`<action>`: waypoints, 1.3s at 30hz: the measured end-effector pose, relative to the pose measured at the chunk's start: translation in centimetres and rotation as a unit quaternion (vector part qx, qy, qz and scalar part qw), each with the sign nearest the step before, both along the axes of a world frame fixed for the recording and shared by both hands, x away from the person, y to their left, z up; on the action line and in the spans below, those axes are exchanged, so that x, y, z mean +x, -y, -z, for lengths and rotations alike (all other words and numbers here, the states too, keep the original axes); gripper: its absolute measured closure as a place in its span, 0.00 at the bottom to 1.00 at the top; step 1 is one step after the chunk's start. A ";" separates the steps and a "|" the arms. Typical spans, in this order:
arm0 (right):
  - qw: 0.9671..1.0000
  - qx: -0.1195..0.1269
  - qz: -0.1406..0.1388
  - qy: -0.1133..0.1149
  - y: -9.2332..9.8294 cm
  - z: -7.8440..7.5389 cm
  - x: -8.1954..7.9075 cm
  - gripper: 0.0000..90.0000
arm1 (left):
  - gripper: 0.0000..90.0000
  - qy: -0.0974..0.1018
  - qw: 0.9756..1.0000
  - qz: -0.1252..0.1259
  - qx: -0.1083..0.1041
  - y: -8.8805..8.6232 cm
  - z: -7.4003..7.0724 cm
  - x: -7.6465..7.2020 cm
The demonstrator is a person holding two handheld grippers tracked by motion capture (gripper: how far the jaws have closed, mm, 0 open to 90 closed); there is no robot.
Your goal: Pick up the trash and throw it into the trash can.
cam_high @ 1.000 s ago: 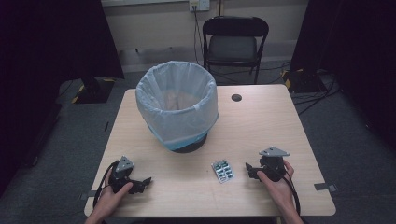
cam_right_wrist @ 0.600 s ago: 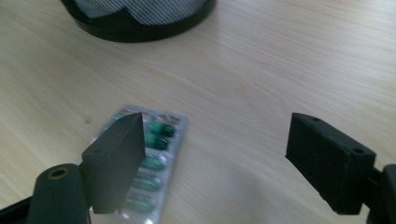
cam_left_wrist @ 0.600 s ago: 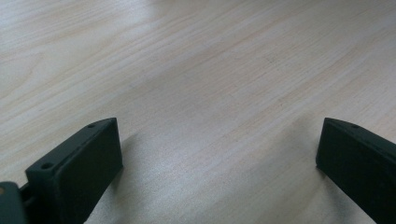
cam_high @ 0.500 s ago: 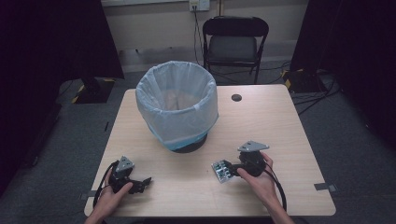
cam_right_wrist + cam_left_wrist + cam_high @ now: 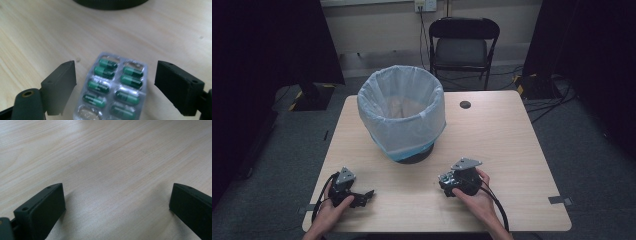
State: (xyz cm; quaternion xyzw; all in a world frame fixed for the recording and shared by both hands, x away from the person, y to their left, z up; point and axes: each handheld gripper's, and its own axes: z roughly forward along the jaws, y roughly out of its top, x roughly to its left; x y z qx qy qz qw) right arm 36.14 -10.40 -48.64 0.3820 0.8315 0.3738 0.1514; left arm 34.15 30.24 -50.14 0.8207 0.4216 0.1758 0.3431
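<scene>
We find a square table (image 5: 512,135) of pale wood grain, its surface clean and matt, with a small dark round fitting (image 5: 465,104) set near the far edge. A waste bin (image 5: 402,112) lined with a translucent bag stands left of centre, its dark base resting on the wood. Around the table the floor is grey carpet; a black folding chair (image 5: 463,47) stands behind against a light wall, a socket above it with cables trailing down, and dark curtains close off both sides.

The blister pack (image 5: 115,87) of green capsules lies flat on the table near the front edge, right of the bin. The right gripper (image 5: 115,87) stands over it, and we note that its jaws, which have just been opening, are apart with the pack between them, a gap showing on either side. In the high view, the right gripper (image 5: 451,182) covers most of the pack.

The left gripper (image 5: 116,202) rests low at the front left, jaws wide apart over bare wood.
</scene>
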 end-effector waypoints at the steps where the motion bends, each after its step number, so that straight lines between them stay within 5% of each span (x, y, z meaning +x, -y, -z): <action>1: 1.000 -0.002 -0.002 -0.002 0.0 0.2 -0.1 0.18 | 0.00 0.000 1.000 0.000 0.000 0.0 0.0 0.0; 10: 1.000 -0.017 -0.009 0.000 -0.7 1.0 -0.5 0.20 | 0.00 0.000 1.000 0.000 0.000 0.0 0.0 0.0; 16: 1.000 -0.014 -0.007 0.010 -0.6 1.0 -0.4 0.37 | 0.00 0.000 1.000 0.000 0.000 0.0 0.0 0.0; 26: 1.000 0.003 -0.017 -0.007 -0.2 0.7 0.0 0.37 | 0.00 -0.001 1.000 0.000 0.000 0.0 0.0 0.0; 39: 0.999 0.021 -0.049 0.001 -0.5 -1.5 -0.4 0.37 | 0.00 -0.001 1.000 0.000 -0.001 0.0 0.0 0.0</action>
